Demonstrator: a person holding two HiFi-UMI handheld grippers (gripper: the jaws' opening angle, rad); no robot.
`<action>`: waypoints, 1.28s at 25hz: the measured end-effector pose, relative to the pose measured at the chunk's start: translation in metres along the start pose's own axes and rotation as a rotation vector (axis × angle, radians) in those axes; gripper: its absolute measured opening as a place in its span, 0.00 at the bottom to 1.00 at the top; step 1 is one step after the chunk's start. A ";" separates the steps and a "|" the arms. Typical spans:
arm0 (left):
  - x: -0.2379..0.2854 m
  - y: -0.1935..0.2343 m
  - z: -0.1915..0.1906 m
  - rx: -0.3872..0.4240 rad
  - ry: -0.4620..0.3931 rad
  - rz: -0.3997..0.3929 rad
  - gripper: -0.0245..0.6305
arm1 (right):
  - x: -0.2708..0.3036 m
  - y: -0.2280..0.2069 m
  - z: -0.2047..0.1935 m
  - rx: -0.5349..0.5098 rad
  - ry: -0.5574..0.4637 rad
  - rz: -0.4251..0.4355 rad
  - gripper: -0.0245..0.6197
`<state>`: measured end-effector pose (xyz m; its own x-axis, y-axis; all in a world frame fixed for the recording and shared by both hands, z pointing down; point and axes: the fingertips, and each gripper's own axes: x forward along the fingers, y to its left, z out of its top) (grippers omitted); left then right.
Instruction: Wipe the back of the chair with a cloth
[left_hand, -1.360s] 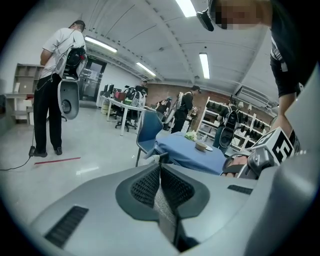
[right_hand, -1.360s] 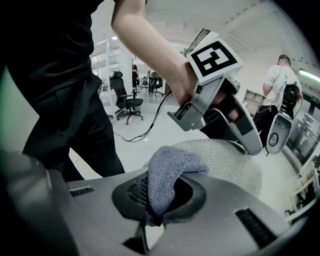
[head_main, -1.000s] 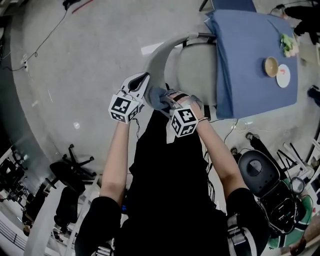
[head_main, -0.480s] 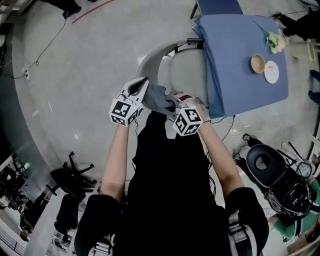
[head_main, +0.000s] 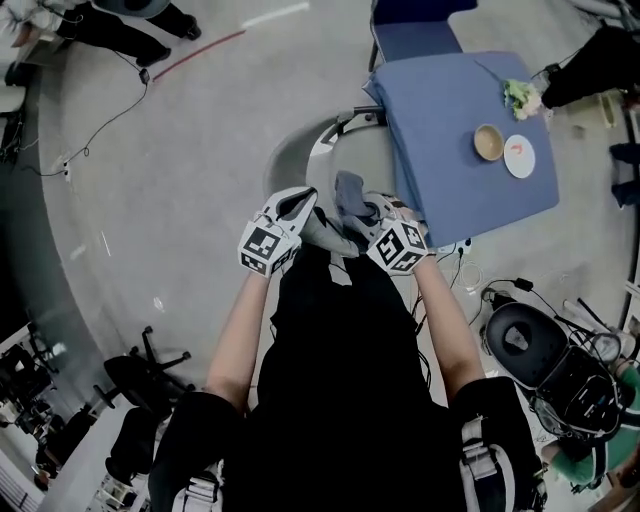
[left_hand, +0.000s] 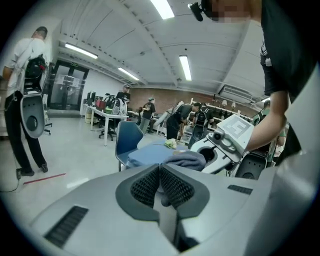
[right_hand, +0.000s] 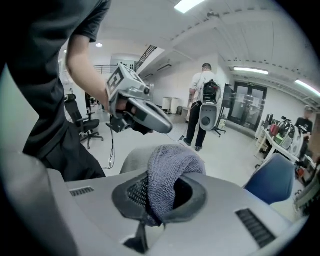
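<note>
A grey chair with a curved back stands in front of me, tucked against a blue-covered table. My right gripper is shut on a grey cloth, which stands bunched up just short of the chair. In the right gripper view the cloth drapes over the jaws of that gripper, with the chair back behind it. My left gripper hovers close beside the cloth. Its ribbed pads press together with nothing between them. From the left gripper view the cloth sits beyond, in the right gripper.
On the table are a bowl, a plate and a green bundle. A blue chair stands behind the table. Black office chairs are at the right and lower left. A cable runs over the floor, and people stand around the room.
Both grippers have drawn closer together. The cloth has risen and now stands bunched upright above the right gripper. The head view has shifted, so chair and table sit further right.
</note>
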<state>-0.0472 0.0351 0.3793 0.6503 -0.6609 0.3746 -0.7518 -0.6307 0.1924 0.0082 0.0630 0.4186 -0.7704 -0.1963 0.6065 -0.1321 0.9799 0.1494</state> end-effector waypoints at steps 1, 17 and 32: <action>0.007 -0.002 0.001 -0.001 0.004 0.001 0.08 | -0.006 -0.013 -0.006 0.006 -0.002 -0.014 0.11; 0.022 -0.059 0.032 0.080 0.042 0.072 0.08 | -0.103 -0.057 -0.046 0.065 -0.093 -0.104 0.11; 0.004 -0.115 0.068 0.156 -0.001 0.081 0.08 | -0.164 -0.019 -0.046 0.063 -0.104 -0.116 0.11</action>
<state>0.0490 0.0770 0.2967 0.5885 -0.7124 0.3822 -0.7758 -0.6307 0.0190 0.1660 0.0751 0.3519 -0.8075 -0.3072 0.5036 -0.2607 0.9516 0.1626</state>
